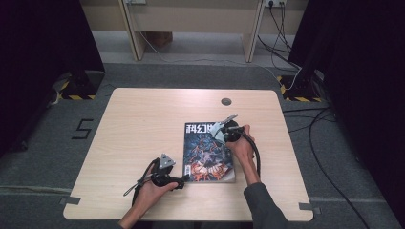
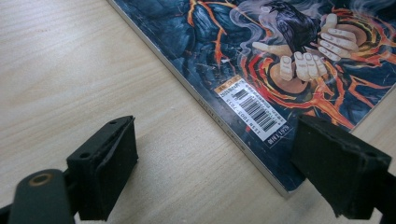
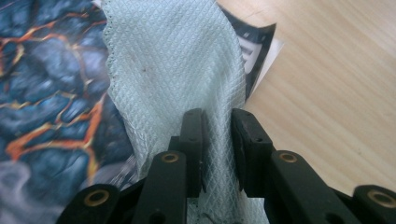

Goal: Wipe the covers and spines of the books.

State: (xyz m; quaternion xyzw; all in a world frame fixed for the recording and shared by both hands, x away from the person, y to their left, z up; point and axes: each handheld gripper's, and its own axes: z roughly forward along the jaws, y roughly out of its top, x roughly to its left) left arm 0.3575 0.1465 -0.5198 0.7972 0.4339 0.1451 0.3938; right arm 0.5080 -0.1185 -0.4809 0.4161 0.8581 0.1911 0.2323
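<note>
A magazine [image 1: 208, 151] with a dark blue and orange cover lies flat on the wooden table [image 1: 143, 124], right of centre. My right gripper [image 1: 221, 130] is over its far right corner, shut on a pale waffle-textured cloth [image 3: 175, 70] that hangs down onto the cover [image 3: 51, 107]. My left gripper [image 1: 183, 182] rests on the table at the magazine's near left corner. Its jaws stand wide open, and the spine and barcode label [image 2: 254, 108] lie between and beyond them [image 2: 215, 163] without touching the pads.
A round cable hole [image 1: 226, 101] sits near the table's far edge. Black curtains flank both sides, and cables [image 1: 310, 124] trail over the floor at the right. Bare tabletop stretches left of the magazine.
</note>
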